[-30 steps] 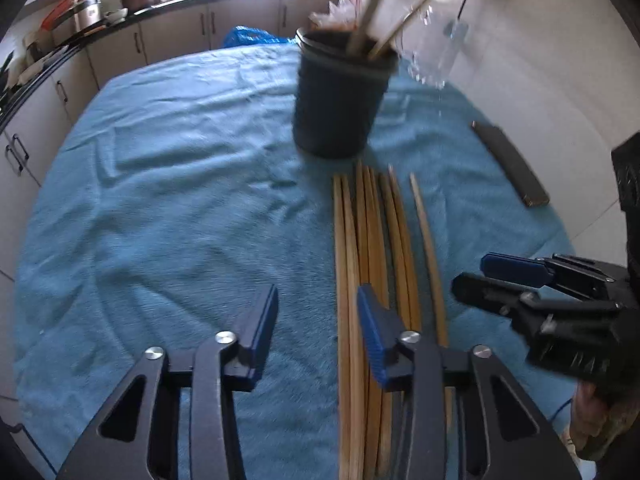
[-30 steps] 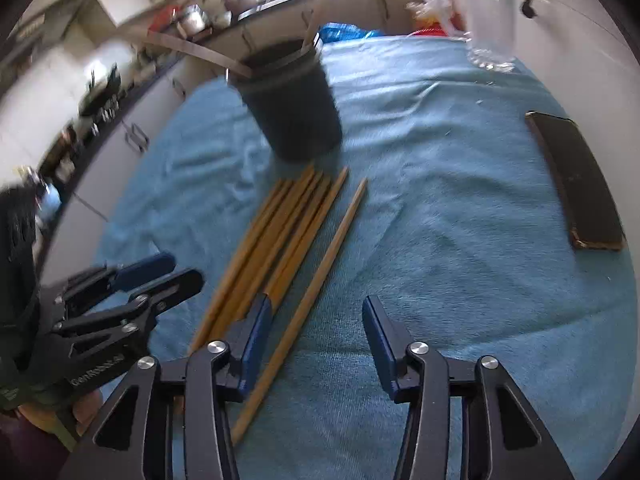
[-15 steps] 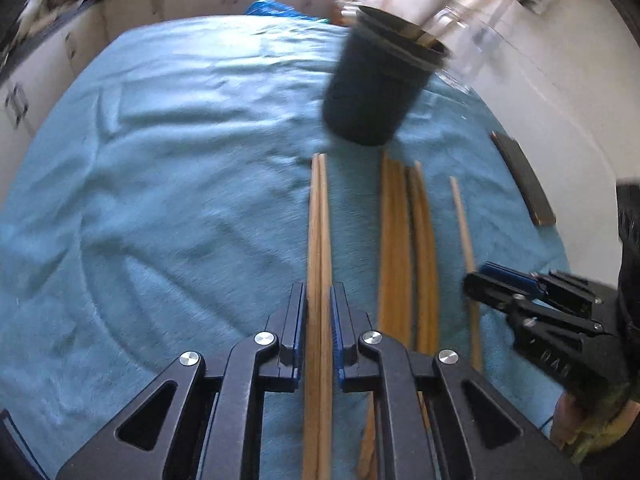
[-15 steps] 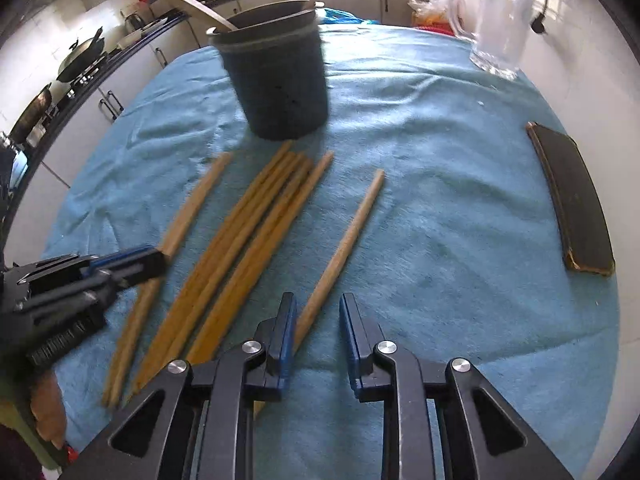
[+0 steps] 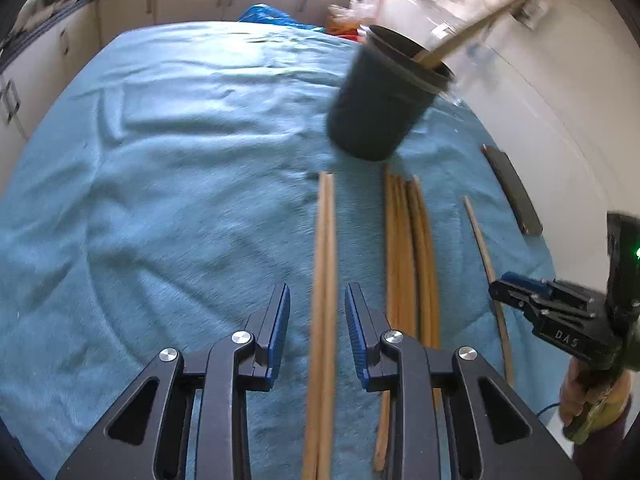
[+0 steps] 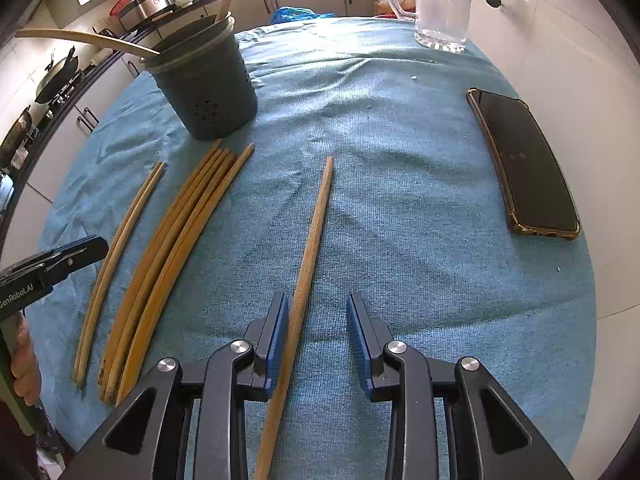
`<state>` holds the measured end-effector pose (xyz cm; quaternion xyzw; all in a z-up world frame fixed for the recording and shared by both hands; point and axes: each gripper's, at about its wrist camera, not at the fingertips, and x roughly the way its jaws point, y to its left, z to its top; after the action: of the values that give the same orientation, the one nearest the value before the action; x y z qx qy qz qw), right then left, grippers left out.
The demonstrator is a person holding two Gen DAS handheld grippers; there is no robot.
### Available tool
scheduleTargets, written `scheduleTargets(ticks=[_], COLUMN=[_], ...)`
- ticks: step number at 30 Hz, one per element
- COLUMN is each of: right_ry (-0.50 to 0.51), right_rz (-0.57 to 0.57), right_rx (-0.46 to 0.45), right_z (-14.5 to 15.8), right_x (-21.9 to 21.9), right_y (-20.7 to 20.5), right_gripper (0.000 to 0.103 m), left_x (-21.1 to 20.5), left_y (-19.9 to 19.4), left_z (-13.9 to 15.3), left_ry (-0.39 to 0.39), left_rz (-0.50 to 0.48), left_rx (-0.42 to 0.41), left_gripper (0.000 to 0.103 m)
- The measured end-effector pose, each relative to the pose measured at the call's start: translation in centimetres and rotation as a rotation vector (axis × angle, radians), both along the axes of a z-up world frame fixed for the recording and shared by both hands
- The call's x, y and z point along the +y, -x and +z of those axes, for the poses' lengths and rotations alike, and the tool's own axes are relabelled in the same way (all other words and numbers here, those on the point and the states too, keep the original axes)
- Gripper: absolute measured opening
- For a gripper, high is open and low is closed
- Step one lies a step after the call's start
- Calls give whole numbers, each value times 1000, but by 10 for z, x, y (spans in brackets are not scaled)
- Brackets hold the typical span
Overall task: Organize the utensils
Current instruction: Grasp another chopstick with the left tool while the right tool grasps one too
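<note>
Left gripper (image 5: 316, 334): jaws open, straddling a pair of long tan wooden chopsticks (image 5: 325, 280) lying flat on the blue towel-covered counter (image 5: 160, 200); no pad contact visible. Right gripper (image 6: 316, 338): jaws open around a single tan wooden chopstick (image 6: 310, 248) lying apart from the rest, with the stick close against the left pad; actual contact not discernible.

Remaining stock: bundle of five or so tan wooden chopsticks (image 6: 176, 248) between pair and single, tips pointing toward the dark grey perforated plastic utensil holder (image 6: 208, 88), upright at the far end, with a few sticks already leaning inside. Nearby, not for handling: black smartphone in clear case (image 6: 524, 168), clear glass pitcher (image 6: 440, 4).

Handling, as judged: light, rigid, smooth and round, so liable to roll or pivot between pads. Grip near the thick end nearest the jaws, squarely across the shaft. Pair likely to scissor unless clamped side by side.
</note>
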<state>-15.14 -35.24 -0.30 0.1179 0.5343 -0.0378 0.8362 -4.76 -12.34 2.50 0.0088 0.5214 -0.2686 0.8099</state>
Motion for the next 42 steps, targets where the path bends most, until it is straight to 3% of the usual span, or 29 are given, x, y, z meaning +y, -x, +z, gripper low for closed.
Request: scheduleTargets(ticks=[3,10,17,20,27,32,37,40,42], right_ry=[3,-34,-37,-34,-30,20,59,110,127], right_rz=[3,1,11,14,16,20,10,2,3], right_rx=[-3,-20,-33,-38,-10,22,33,21,-3], right_z=[0,-1,-2,-2,-1,-1,0,0,0], right_x=[1,-4,-2,-1,-3,0,2,7,9], right_y=[-1,2,0,0,-11,-37,-62,-71,-75], right_gripper=[34,34,37,37,37,37,37,30,11], left_x=[-12,5,4,-1,-19,-41,-53,-54,-54], left_y=[-4,-14,-15,-18,-35,-53,-67,-71,-71], left_z=[-7,-9,-8,-9,-4,-3,-4,-4,-4], left_ry=[-55,47,24,-29,-132,-199,-206,-180,-163], left_rz=[-9,34,26,22,30,-16,-37,-30,-23], left_rx=[-21,26,-8,-43,-52,-54,-60,-66,-73], left_gripper=[17,16,16,7,7,7,8,9,6])
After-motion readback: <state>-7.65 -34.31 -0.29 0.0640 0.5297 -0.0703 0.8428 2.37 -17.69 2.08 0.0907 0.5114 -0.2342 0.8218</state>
